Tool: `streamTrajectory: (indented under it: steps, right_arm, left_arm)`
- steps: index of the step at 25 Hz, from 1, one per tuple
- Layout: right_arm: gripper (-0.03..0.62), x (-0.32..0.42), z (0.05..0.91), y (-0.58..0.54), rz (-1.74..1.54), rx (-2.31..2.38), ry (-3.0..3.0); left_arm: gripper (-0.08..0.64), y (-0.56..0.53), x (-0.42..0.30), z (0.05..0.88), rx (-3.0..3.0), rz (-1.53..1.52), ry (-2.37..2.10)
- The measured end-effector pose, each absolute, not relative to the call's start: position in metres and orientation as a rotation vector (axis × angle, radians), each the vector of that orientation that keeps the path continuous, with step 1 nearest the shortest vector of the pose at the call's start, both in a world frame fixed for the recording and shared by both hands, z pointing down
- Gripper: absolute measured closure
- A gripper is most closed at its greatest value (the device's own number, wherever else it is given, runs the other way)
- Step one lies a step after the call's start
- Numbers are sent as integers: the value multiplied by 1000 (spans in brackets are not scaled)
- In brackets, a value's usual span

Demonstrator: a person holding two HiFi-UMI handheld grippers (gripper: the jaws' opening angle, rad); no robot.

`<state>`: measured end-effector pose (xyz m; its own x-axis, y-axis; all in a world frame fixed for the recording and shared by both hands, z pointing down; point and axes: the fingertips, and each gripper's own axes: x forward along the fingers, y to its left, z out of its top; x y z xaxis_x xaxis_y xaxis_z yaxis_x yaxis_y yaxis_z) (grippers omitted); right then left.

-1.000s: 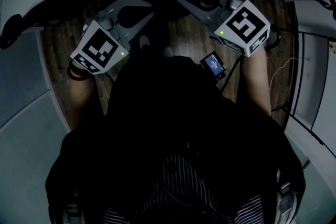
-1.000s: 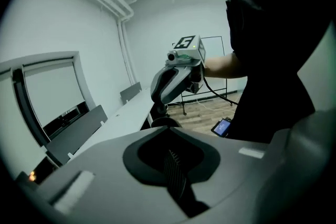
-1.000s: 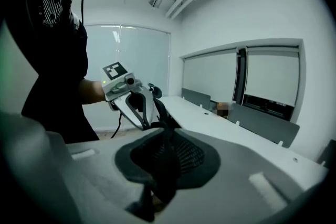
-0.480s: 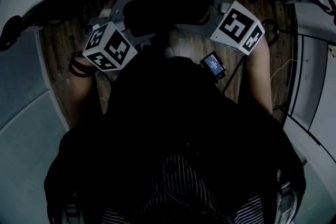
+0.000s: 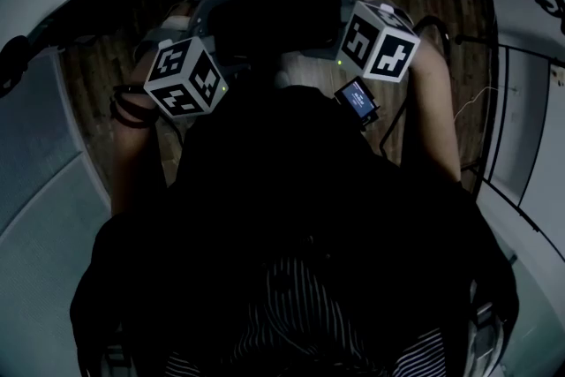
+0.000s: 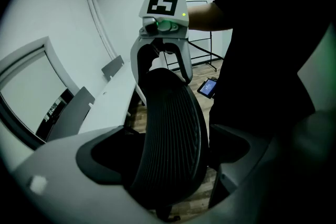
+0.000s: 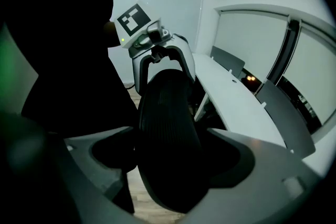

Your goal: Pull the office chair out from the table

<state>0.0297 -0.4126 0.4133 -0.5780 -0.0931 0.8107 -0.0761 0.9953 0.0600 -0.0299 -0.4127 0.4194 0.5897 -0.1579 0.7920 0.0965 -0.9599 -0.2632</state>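
The office chair's black mesh backrest [image 6: 170,128] stands upright against the white table [image 6: 107,102]. It also fills the middle of the right gripper view [image 7: 168,134]. My left gripper [image 6: 168,168] straddles one side edge of the backrest. Its jaws have just been opening and stand wide, with gaps beside the mesh. My right gripper [image 7: 170,165] straddles the opposite edge, its jaws also freshly opened and clear of the mesh. Each gripper shows in the other's view, the right gripper [image 6: 163,55] and the left gripper [image 7: 157,63]. From the head view, both marker cubes flank the dark chair top [image 5: 274,13].
The curved white table [image 7: 236,102] carries grey divider panels [image 7: 286,113]. A small device with a lit screen [image 5: 357,101] hangs at the person's waist. Wooden floor [image 5: 97,93] lies below. Cables and a black rack [image 5: 477,57] are at the right.
Both grippers have dropped toward the chair and tipped downward. Their jaws went from shut to wide open and now sit on either side of the backrest.
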Motion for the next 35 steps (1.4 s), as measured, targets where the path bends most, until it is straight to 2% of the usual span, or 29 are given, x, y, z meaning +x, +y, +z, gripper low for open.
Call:
streamTrajectory:
  steps: [10,16,26,30,35]
  right_arm:
    - [173,16,431,-410,2,52,-2120]
    - [167,16,444,-403,23,23,-2091]
    - [164,18,455,-401,34,-4,-2031]
    - [166,19,458,-400,3,-13,-2019]
    - [167,18,460,-400,-7,-16,-2023]
  left_arm:
    - [41,-422,-38,455,-2426,-1423,-40]
    - [43,-421,-34,457,-2400,-1395,-19]
    - [112,-409,-40,472,-2252,-1560,-162]
    - [163,-408,-39,473,-2221,-1563,-167]
    - [164,-411,-38,476,-2206,-1548,-151]
